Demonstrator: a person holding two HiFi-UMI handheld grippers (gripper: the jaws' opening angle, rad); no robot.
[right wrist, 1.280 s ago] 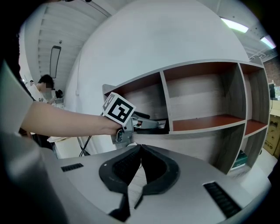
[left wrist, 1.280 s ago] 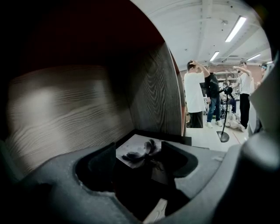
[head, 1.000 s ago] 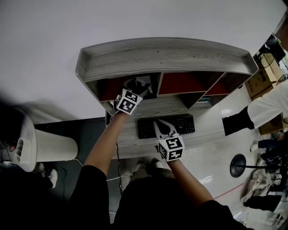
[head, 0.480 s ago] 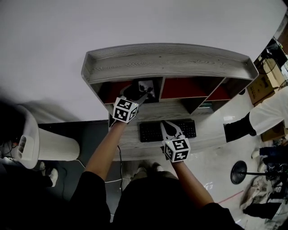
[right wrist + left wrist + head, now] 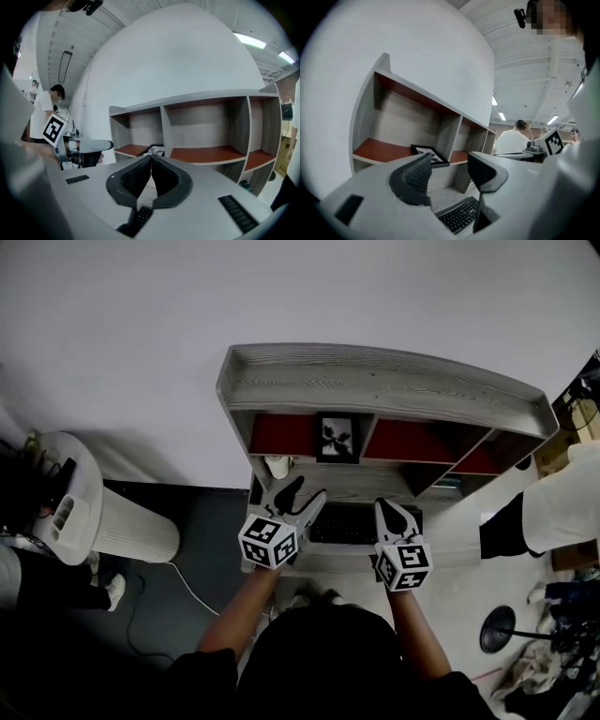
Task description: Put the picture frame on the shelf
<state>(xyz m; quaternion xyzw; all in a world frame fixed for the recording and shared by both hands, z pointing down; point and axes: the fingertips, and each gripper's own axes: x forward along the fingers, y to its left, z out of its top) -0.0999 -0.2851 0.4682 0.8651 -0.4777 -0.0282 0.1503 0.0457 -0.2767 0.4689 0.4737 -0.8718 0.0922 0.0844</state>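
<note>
The left hand-held gripper [image 5: 305, 495] [image 5: 449, 159] points level at the shelf. Its jaws stand apart and have just been closing a little, with nothing between them; only the keyboard [image 5: 354, 522] and the bench [image 5: 356, 486] show through the gap. The right hand-held gripper [image 5: 387, 512] [image 5: 151, 158] sits beside it on the right, tilted slightly down. Its jaws are pressed together at the tips and empty. Both are held over the near edge of the bench, above the keyboard and well apart from the frame.

The frame [image 5: 337, 437] [image 5: 427, 151] [image 5: 154, 150] is on the shelf [image 5: 375, 385], free of both grippers. It rests on the red floor of the left compartment, at that compartment's right end, just beside the divider. Its dark border and pale print face outward. Whether it leans back or lies nearly flat I cannot tell.

The shelf stands on the back of the bench against a white wall. A white cylinder [image 5: 103, 521] stands on the floor to the left. A person's white sleeve [image 5: 558, 512] shows at the right edge.
</note>
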